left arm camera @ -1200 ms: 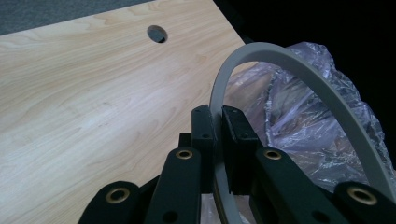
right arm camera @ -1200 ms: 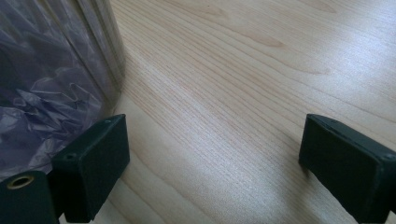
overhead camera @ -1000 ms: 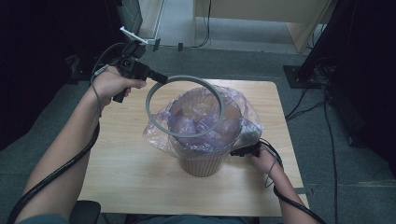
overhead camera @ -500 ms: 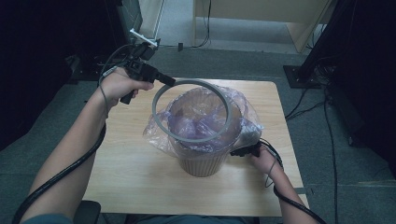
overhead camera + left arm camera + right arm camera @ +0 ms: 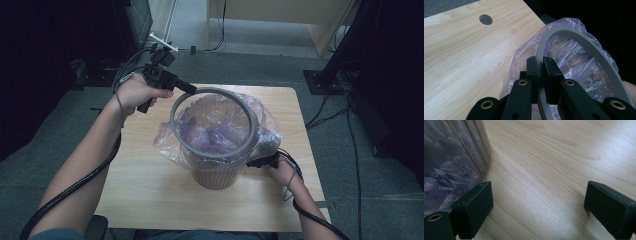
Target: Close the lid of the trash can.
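Observation:
A tan ribbed bin point(image 5: 217, 175) stands on the wooden table point(image 5: 140, 185), lined with a pale purple plastic bag point(image 5: 212, 132) that spills over its rim. My left gripper point(image 5: 192, 89) is shut on a grey ring point(image 5: 176, 127) and holds it above the bin's mouth. In the left gripper view the ring point(image 5: 584, 41) runs between the black pads point(image 5: 549, 75), with the bag point(image 5: 574, 60) beneath. My right gripper point(image 5: 255, 162) rests low beside the bin's right side. Its jaws stand wide open in the right gripper view, the left fingertip point(image 5: 475, 207) close to the bag point(image 5: 446, 165).
The table has a round cable hole point(image 5: 485, 19) near its far edge. Grey carpet point(image 5: 50, 150) surrounds the table. A dark cabinet point(image 5: 135, 20) stands at the back left, black stands and cables point(image 5: 340, 80) at the right. Both grippers trail cables.
My left gripper has carried the grey ring a little away from me and to the left over the bin. The right gripper has stayed put beside the bin.

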A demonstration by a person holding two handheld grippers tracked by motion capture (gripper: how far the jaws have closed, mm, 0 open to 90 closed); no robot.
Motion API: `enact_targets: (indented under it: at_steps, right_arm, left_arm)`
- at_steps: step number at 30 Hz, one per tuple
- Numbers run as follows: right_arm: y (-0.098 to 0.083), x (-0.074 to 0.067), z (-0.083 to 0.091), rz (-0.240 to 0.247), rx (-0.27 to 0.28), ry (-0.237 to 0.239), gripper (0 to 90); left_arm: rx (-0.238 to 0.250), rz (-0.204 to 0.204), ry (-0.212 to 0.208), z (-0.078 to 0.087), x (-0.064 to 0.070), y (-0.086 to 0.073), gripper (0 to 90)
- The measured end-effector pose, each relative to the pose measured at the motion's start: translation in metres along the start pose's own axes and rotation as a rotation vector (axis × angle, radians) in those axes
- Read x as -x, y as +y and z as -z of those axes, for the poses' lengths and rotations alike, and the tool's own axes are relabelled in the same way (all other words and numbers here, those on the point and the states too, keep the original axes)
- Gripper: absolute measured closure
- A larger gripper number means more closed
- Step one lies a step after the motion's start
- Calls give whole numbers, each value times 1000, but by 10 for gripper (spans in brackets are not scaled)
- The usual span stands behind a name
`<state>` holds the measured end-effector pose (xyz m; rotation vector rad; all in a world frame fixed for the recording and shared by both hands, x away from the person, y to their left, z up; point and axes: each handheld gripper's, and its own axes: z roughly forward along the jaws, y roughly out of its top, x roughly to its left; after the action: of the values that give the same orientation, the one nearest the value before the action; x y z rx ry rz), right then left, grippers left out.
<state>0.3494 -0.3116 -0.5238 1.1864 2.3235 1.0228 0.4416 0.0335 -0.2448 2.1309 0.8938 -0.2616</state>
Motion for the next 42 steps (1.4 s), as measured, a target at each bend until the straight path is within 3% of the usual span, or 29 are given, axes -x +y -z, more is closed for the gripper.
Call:
enact_targets:
  at_steps: [9,21,30,42]
  right_arm:
    - [0,0,0,-2,-1,-1,81]
    - [0,0,0,-2,-1,-1,81]
    - [0,0,0,0,0,0,81]
    - [0,0,0,1,0,0,81]
  left_arm:
    - [-4,-19,-20,-11,6,3,842]
    - [11,-24,-36,-13,5,2,842]
    - [25,-43,-17,-10,4,2,829]
    - [-26,-56,-14,-4,2,-3,773]
